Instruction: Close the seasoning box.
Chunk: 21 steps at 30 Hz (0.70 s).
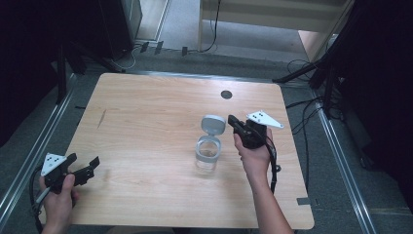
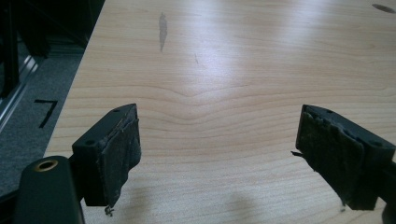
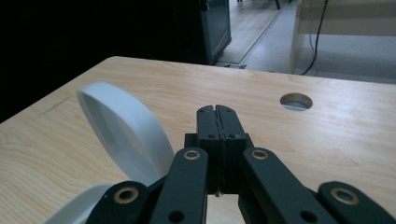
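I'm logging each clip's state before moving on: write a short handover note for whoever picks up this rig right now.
Left tool: open, holding nothing, low over the near left part of the table, far from the work.
Right tool: jaws shut together with nothing between them, just right of the jar's lid.
Jar: clear, upright near the table's middle, slightly right. Its white flip lid is swung open and stands up at the far rim.
Done: the lid is open.
Left: cannot tell from here whether the jar holds anything; probably either fill it or press the lid shut with the right tool.
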Tool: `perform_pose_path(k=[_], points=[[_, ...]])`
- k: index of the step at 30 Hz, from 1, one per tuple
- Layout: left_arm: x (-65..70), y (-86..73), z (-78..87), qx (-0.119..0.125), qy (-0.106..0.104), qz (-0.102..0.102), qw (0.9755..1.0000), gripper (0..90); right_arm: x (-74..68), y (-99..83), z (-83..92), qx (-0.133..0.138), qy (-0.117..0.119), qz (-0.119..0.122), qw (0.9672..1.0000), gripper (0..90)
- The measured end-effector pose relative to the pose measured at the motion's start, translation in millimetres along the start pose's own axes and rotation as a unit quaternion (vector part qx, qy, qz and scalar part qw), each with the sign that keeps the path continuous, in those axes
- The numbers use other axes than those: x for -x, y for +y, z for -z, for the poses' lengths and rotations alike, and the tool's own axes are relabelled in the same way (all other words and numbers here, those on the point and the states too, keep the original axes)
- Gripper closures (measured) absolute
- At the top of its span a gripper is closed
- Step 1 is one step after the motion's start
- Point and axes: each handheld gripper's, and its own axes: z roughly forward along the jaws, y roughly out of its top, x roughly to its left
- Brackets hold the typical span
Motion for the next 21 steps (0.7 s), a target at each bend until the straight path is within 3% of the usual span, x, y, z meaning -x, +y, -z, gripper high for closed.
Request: perform_pose_path(k=[5, 9, 17, 19, 21], points=[[0.0, 0.0, 0.0, 0.000, 0.000, 0.000, 1.0000, 14.0, -7.4, 6.9, 4.4, 0.007, 0.024, 0.006, 0.9997, 90.0], [0.3, 0.0, -0.2, 0.000, 0.000, -0.001, 1.0000, 14.1, -15.3, -2.2, 12.8, 0.001, 0.040, 0.015, 0.9991, 90.0], [0.9, 0.1, 0.0, -0.003, 0.002, -0.004, 1.0000, 14.1, -7.7, -12.3, 27.8, 0.010, 0.026, 0.006, 0.9996, 90.0], [1.0, 0.1, -0.1, -0.003, 0.002, -0.004, 1.0000, 14.1, -3.0, -14.1, 31.4, 0.016, 0.017, 0.005, 0.9997, 83.0], [1.0, 0.0, 0.0, -0.003, 0.002, -0.004, 1.0000, 14.1, 0.7, -16.0, 35.3, 0.024, 0.014, 0.003, 0.9996, 66.5]])
